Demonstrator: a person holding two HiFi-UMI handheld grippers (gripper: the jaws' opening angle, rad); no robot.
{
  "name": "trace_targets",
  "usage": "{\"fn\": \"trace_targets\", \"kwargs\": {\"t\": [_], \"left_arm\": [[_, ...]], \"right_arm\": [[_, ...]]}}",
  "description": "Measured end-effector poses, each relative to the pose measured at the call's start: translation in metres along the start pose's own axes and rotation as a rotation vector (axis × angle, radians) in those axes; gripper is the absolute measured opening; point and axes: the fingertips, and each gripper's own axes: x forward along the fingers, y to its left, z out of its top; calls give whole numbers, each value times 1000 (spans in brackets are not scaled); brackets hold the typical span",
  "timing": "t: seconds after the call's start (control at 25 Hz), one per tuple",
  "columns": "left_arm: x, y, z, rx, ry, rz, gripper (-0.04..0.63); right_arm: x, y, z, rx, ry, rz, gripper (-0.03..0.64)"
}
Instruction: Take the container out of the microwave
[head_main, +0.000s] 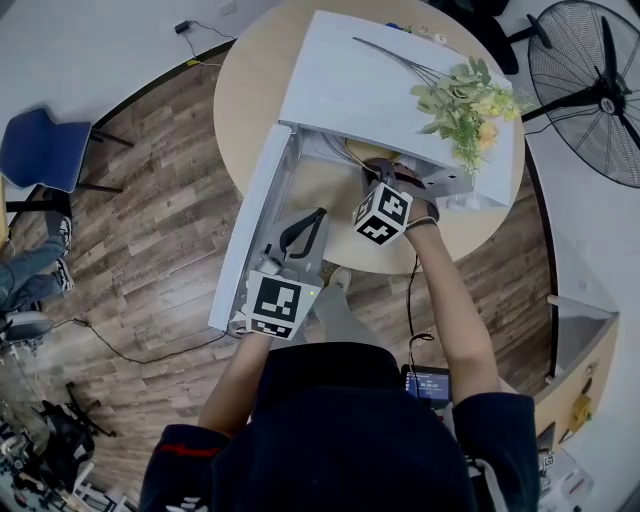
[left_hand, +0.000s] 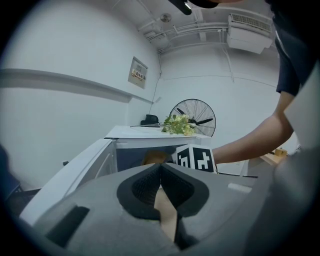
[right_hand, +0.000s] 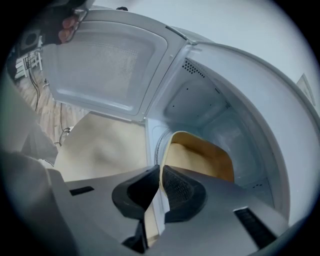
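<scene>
My right gripper (right_hand: 161, 170) reaches into the open microwave (head_main: 380, 80), and its jaws are pinched on the near rim of the container (right_hand: 200, 155). The thin rim stands upright between the two dark pads, with a pad on each side of it. The container is tan and yellowish and it still sits inside the cavity, toward the front opening, with the white inner walls around it. From the head view only a sliver of it shows under the microwave's top edge, just beyond my right marker cube (head_main: 382, 215).

My left gripper (left_hand: 160, 167) hangs lower, near the table's front edge beside the swung-out door (head_main: 248, 230). Its jaws are pressed together at the tips and nothing is between them. It points toward the microwave, and in its view my right forearm crosses toward the cavity.

The microwave stands on the round table (head_main: 250, 90), over the middle and toward the right edge. Its door is open wide to the left and juts out past the table's front-left edge. A bunch of flowers (head_main: 460, 100) lies on top of the microwave, at its right end.

Off the table, a fan (head_main: 590, 90) stands at the right and a blue chair (head_main: 45, 150) at the left on the wooden floor.
</scene>
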Motion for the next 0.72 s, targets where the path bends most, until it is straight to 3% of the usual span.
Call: {"fn": "trace_targets", "kwargs": {"t": [0.72], "left_arm": [[-9, -3, 19, 46, -37, -33, 15]], "right_arm": [[-72, 38, 4, -17, -13, 48, 26]]}}
